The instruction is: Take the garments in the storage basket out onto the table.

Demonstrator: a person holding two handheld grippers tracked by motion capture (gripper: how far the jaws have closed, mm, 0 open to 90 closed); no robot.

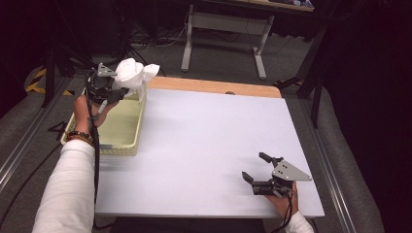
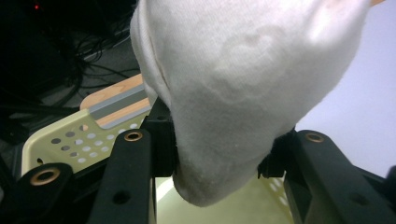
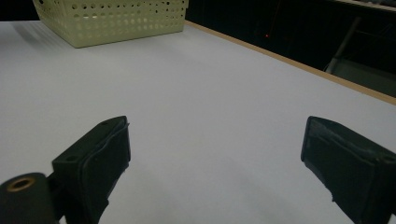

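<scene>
My left gripper (image 1: pixel 125 90) is raised above the far end of a pale yellow perforated basket (image 1: pixel 112 144) at the table's left edge. It is shut on a bunched white cloth (image 1: pixel 134 74). In the left gripper view the white cloth (image 2: pixel 243 93) bulges up between both black jaws, which press into its sides. My right gripper (image 1: pixel 253 167) rests near the table's front right corner, open, with nothing between its fingers. In the right gripper view its jaws stand wide apart over bare white table, and the basket (image 3: pixel 112 18) sits far off.
The white tabletop (image 1: pixel 209 141) has a wooden strip (image 1: pixel 214 87) along its far edge. Beyond it stands a desk frame (image 1: pixel 223 29) on dark floor with cables. A metal rail (image 1: pixel 330 165) runs along the right side.
</scene>
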